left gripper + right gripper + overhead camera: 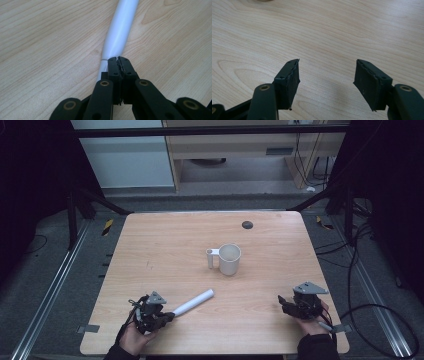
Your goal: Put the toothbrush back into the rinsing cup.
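L tool [167, 316] low at near-left of worktop [160, 240], held in person's L hand [135, 336]. Jaws pressed together, no visible gap in L gripper view; tips sit on near end of white tube [120, 32]. Tube looks pinched flat there – faint crease line just ahead of tips. Can't tell if pads grip tube wall or just rest over it; reads as a clamp on the tube end.

White tube [194, 301] lies flat on wood, running diagonally from L tool up-right twd centre. Far end open, round, near mid-worktop, well apart from cup.

White cup [229, 258] upright at centre, mouth open, handle sticking out to its left w/ short vertical post. Past the tube's far end, not touching.

R tool [286, 305] near-right of worktop, in R hand [312, 320], grey three-cornered plate on top. R gripper view [325, 75]: jaws wide, nothing btwn them, bare wood grain underneath. Pads ragged at edges. Well apart from tube & cup.

Small dark round spot [247, 224] at far side of worktop, beyond cup. Floor w/ cables at right.
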The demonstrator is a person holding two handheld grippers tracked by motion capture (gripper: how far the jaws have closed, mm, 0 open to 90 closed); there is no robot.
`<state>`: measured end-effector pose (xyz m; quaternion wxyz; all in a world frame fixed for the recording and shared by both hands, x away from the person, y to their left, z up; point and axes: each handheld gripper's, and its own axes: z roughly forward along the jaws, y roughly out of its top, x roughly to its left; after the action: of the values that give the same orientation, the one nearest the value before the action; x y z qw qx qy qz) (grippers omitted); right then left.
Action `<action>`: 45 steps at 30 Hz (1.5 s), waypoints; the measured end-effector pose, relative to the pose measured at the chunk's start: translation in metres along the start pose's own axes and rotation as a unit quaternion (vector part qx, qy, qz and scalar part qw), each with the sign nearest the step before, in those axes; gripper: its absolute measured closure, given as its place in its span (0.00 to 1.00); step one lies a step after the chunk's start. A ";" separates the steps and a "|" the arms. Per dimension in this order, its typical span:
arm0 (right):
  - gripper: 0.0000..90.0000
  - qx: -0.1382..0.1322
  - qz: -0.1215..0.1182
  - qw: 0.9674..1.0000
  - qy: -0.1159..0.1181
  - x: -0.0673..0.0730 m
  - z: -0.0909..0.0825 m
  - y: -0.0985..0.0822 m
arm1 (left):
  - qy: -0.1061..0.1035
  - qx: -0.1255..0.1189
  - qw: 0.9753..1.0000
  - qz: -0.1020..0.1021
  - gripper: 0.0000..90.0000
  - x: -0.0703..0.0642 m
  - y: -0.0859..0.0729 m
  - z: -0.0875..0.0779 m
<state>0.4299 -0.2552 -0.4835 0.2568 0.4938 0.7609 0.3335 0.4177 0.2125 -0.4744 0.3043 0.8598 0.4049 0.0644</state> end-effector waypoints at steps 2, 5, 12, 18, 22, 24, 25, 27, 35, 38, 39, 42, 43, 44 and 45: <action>0.41 0.001 0.000 1.000 0.000 0.000 0.000 0.000 | 0.004 0.000 1.000 -0.002 0.97 0.001 0.000 0.000; 0.41 0.001 0.001 1.000 0.001 0.000 0.000 0.000 | 0.008 -0.002 1.000 -0.004 0.97 0.004 0.000 0.000; 0.40 0.001 -0.002 1.000 0.000 0.000 0.001 0.000 | 0.021 -0.003 1.000 -0.015 0.97 0.010 -0.001 0.000; 0.41 0.001 -0.002 1.000 0.001 0.000 0.001 0.000 | 0.032 -0.010 0.999 -0.025 0.98 0.017 0.000 0.001; 0.41 0.001 0.000 1.000 0.001 0.001 0.001 0.000 | 0.040 -0.013 0.999 -0.029 0.98 0.020 0.001 0.003; 0.41 0.000 -0.002 1.000 0.000 0.000 0.001 0.000 | 0.043 -0.015 0.999 -0.029 0.98 0.022 0.003 0.004; 0.41 0.000 -0.002 1.000 0.000 0.000 0.001 0.000 | 0.043 -0.015 0.999 -0.029 0.98 0.022 0.003 0.004; 0.41 0.002 0.000 1.000 0.001 0.001 0.001 0.000 | 0.047 -0.017 0.998 -0.031 0.98 0.023 0.004 0.005; 0.41 0.001 -0.003 1.000 0.000 0.001 0.001 0.000 | 0.058 -0.024 0.998 -0.031 0.98 0.027 0.013 0.012; 0.41 0.002 -0.004 1.000 -0.001 0.001 0.001 0.001 | 0.062 -0.027 0.997 -0.031 0.99 0.029 0.017 0.014; 0.41 0.002 -0.004 1.000 -0.001 0.001 0.001 0.001 | 0.062 -0.027 0.997 -0.031 0.99 0.029 0.017 0.014; 0.41 0.002 -0.004 1.000 0.000 0.001 0.002 0.001 | 0.064 -0.032 0.997 -0.033 0.99 0.031 0.019 0.015; 0.41 0.002 -0.003 1.000 0.000 0.001 0.002 0.001 | 0.065 -0.034 0.997 -0.036 0.99 0.033 0.020 0.015; 0.41 0.002 -0.004 1.000 0.000 0.001 0.002 0.001 | 0.065 -0.035 0.997 -0.037 0.99 0.033 0.021 0.016; 0.41 0.003 -0.003 1.000 0.000 0.001 0.002 0.001 | 0.066 -0.036 0.997 -0.036 0.99 0.034 0.021 0.016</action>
<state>0.4312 -0.2533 -0.4842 0.2562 0.4920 0.7635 0.3308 0.4600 0.2196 -0.4795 0.3097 0.8270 0.4522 0.1248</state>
